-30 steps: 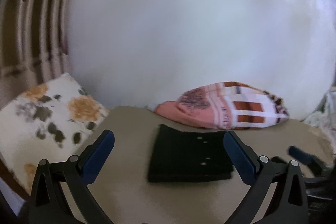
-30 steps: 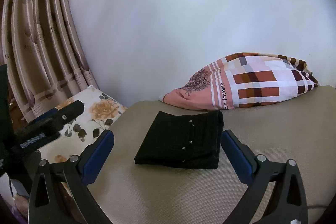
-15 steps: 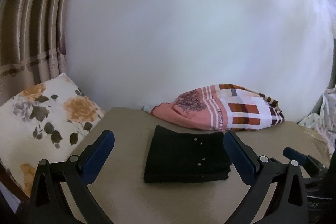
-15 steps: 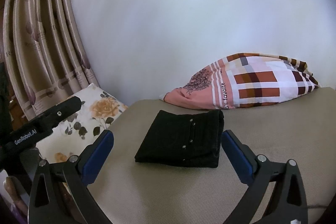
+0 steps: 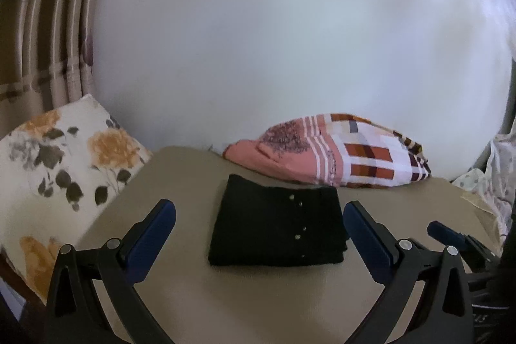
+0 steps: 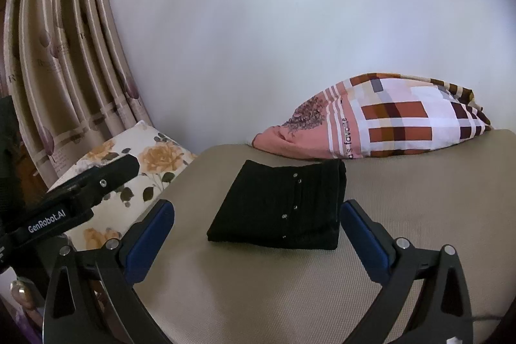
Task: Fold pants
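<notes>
Left gripper (image 5: 259, 215): jaws spread wide, blue-padded fingers (image 5: 151, 236) clear of all cloth, nothing held. It hangs above the near part of the beige bed surface (image 5: 258, 295). Right gripper (image 6: 257, 211): likewise wide open and empty, its blue pads (image 6: 362, 236) apart from the fabric; its tip also shows at the right edge of the left wrist view.

Black pants (image 5: 277, 229): folded into a compact rectangle, lying flat on the beige surface, just beyond both sets of fingertips and framed between them in each view. A line of small pale studs runs across the top layer. Stacked layers show along the right side of the bundle in the right wrist view. No gripper touches it.

Floral pillow (image 5: 61, 176): white with orange roses, at the left edge of the bed, apart from the pants.

Pink checked pillow (image 6: 380, 128): behind the pants, against the white wall (image 6: 290, 21), near the bundle's far edge; whether they touch cannot be told.

Beige curtain (image 6: 64, 54): hangs in folds at far left.

Pale patterned cloth (image 5: 493, 179): crumpled at far right.
</notes>
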Tool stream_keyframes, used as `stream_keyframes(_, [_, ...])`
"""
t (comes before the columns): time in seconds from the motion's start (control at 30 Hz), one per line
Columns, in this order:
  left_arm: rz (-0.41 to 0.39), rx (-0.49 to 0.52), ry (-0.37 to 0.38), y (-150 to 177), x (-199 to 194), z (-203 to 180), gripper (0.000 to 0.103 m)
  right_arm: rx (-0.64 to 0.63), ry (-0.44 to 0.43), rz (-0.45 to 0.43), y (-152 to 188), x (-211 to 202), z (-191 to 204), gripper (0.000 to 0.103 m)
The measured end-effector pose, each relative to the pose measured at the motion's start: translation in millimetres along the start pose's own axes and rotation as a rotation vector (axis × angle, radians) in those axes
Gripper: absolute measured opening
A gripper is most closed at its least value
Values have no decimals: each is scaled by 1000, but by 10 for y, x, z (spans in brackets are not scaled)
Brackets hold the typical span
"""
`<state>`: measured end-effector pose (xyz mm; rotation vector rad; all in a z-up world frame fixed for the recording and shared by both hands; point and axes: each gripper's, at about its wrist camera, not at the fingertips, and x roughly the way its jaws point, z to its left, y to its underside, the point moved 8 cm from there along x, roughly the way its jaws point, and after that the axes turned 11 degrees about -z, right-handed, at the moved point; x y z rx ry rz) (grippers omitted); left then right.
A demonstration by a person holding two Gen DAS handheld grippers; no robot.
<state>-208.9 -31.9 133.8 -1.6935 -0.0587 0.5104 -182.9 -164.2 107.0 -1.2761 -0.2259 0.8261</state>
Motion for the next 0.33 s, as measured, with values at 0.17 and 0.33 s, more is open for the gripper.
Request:
stream_keyframes(0.17, [-25, 14, -68, 105, 46, 56, 103, 6, -3, 27, 100, 41, 6, 103])
stream_keyframes(0.33, [-14, 37, -83, 146, 69, 59, 103, -1, -2, 36, 147, 67, 24, 103])
